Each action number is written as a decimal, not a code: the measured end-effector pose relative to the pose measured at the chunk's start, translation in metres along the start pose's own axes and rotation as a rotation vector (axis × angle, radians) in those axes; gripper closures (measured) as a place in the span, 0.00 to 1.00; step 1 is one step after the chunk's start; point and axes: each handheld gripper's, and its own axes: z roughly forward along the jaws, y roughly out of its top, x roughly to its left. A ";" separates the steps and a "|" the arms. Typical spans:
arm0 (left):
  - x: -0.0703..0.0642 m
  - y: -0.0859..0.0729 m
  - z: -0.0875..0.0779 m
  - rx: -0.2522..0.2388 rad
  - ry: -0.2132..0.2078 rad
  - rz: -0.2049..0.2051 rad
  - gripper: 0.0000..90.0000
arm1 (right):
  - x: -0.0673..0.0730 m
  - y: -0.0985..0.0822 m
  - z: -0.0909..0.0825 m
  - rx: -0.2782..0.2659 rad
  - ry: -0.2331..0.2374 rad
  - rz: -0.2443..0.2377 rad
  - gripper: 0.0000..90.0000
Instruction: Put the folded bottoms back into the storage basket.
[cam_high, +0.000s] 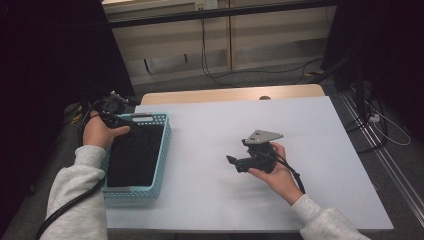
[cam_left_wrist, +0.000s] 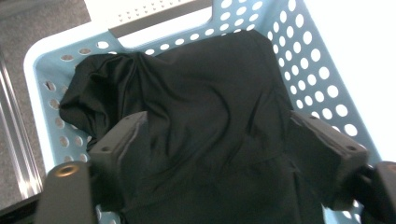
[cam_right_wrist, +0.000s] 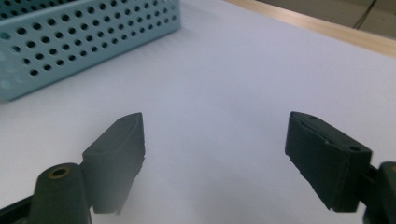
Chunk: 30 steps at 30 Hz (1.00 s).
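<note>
While the white surface (cam_high: 210, 200) filled the frame's middle, a black cloth (cam_high: 134, 155) lay in the light-blue perforated basket (cam_high: 162, 150) at left; the left claw (cam_left_wrist: 219, 140) gaped over it, the right claw (cam_right_wrist: 215, 154) gaped empty, cables (cam_high: 215, 55) crossing the grey floor (cam_high: 240, 80) above.

1. We see our right gripper (cam_right_wrist: 215, 140) low over the table (cam_right_wrist: 243, 79), its two black jaws rising from the bottom edge.
2. The jaws stand wide apart, and nothing lies between them but bare white tabletop.
3. The left jaw tapers to a slanted tip; the right one shows a flat pad face with two small holes on its top.
4. A light blue basket (cam_right_wrist: 79, 37) with rows of round holes sits at the upper left, well apart from the jaws.
5. A wooden edge (cam_right_wrist: 327, 28) runs along the table's far side at the upper right.
</note>
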 end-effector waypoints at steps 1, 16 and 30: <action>0.000 -0.005 0.002 -0.002 -0.009 -0.018 0.32 | -0.003 -0.003 -0.002 0.004 -0.005 0.008 0.22; 0.015 -0.062 0.062 0.052 0.003 -0.029 0.92 | -0.018 -0.020 -0.030 0.004 -0.045 0.022 0.21; 0.008 -0.079 0.056 0.140 -0.077 -0.065 1.00 | -0.020 -0.025 -0.033 0.016 -0.045 0.019 0.20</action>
